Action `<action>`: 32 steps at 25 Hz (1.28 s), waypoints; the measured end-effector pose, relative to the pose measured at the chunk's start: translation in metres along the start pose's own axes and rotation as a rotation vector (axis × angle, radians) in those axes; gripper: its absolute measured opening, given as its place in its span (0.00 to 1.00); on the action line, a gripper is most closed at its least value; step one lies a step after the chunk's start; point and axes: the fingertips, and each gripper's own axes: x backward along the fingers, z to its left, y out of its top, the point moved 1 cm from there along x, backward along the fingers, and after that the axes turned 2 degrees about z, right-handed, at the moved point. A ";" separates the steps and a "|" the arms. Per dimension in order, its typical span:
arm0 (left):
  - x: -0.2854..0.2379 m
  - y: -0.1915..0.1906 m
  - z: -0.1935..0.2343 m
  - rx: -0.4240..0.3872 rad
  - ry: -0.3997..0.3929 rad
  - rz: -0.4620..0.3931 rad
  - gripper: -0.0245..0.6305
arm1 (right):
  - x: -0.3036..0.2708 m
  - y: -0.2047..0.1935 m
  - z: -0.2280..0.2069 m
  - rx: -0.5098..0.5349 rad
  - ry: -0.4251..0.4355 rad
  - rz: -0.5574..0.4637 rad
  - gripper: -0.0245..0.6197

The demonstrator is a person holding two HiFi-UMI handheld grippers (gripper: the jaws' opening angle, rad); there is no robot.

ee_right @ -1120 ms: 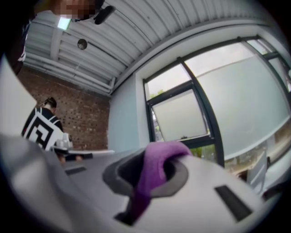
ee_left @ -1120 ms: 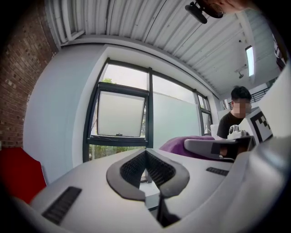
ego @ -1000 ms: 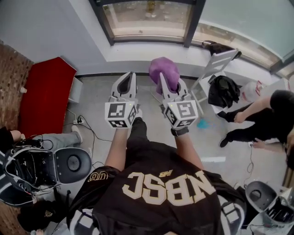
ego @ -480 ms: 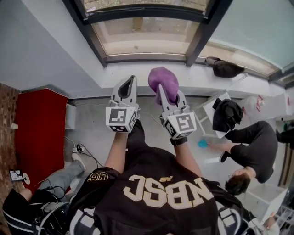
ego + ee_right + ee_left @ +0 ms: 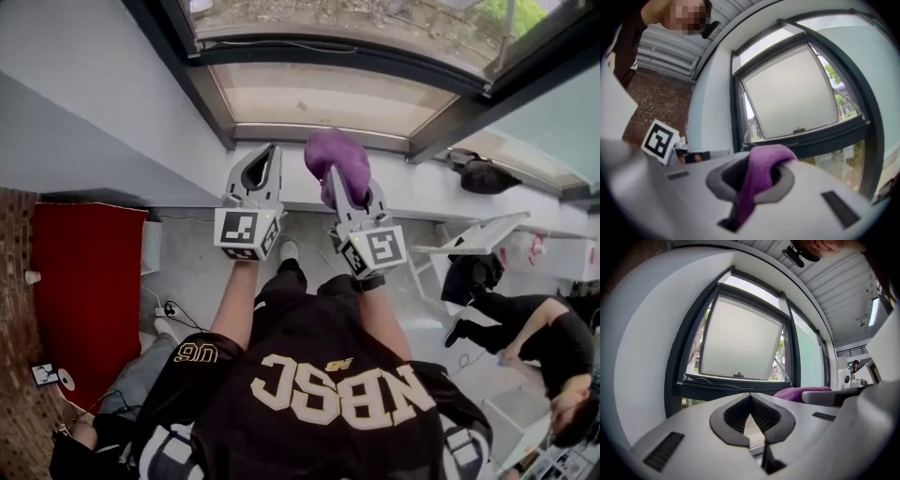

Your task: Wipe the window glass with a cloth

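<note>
- A dark-framed window (image 5: 328,94) with a frosted sash, tilted open, lets in daylight.
- Below the window lie a white sill (image 5: 422,183) and then grey floor (image 5: 187,262).
- Left of the window are pale grey wall (image 5: 94,94), a red panel (image 5: 84,291) and brick wall (image 5: 14,394).
- Above the window is ribbed white ceiling (image 5: 834,282) with a strip light (image 5: 873,311).

Purple cloth (image 5: 766,154) bunched in right tongs (image 5: 754,164); frosted window glass (image 5: 792,93) tilted open.

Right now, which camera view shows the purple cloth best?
The right gripper view: the purple cloth sits close up in the centre, clamped in the fingers of the right gripper. The head view shows only its bunched top from above; the left gripper view, a sliver at the right.
</note>
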 end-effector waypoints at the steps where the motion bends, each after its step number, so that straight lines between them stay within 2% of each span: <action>1: -0.006 -0.003 0.005 0.008 0.001 0.006 0.07 | -0.007 -0.004 -0.005 -0.006 -0.001 0.012 0.09; 6: -0.040 -0.026 0.002 0.027 -0.001 0.061 0.07 | -0.028 -0.019 -0.033 -0.032 0.024 0.057 0.09; 11: -0.074 -0.045 -0.005 0.024 0.078 0.089 0.07 | -0.050 -0.024 -0.080 0.017 0.032 0.084 0.09; 14: -0.091 -0.054 -0.005 0.007 0.161 0.105 0.07 | -0.067 -0.028 -0.112 0.002 0.093 0.089 0.09; 17: -0.104 -0.058 -0.003 -0.015 0.241 0.097 0.07 | -0.088 -0.042 -0.129 0.027 0.205 0.125 0.09; 21: -0.087 -0.071 0.028 0.014 0.399 0.089 0.07 | -0.131 -0.080 -0.111 0.090 0.393 0.178 0.09; 24: -0.075 -0.086 0.053 0.008 0.428 0.105 0.07 | -0.174 -0.100 -0.079 0.105 0.476 0.166 0.09; 28: -0.068 -0.092 0.109 -0.003 0.429 0.061 0.07 | -0.260 -0.116 -0.029 0.085 0.500 0.092 0.09; 32: -0.048 -0.095 0.170 -0.032 0.389 0.082 0.07 | -0.344 -0.146 0.018 0.090 0.452 0.050 0.09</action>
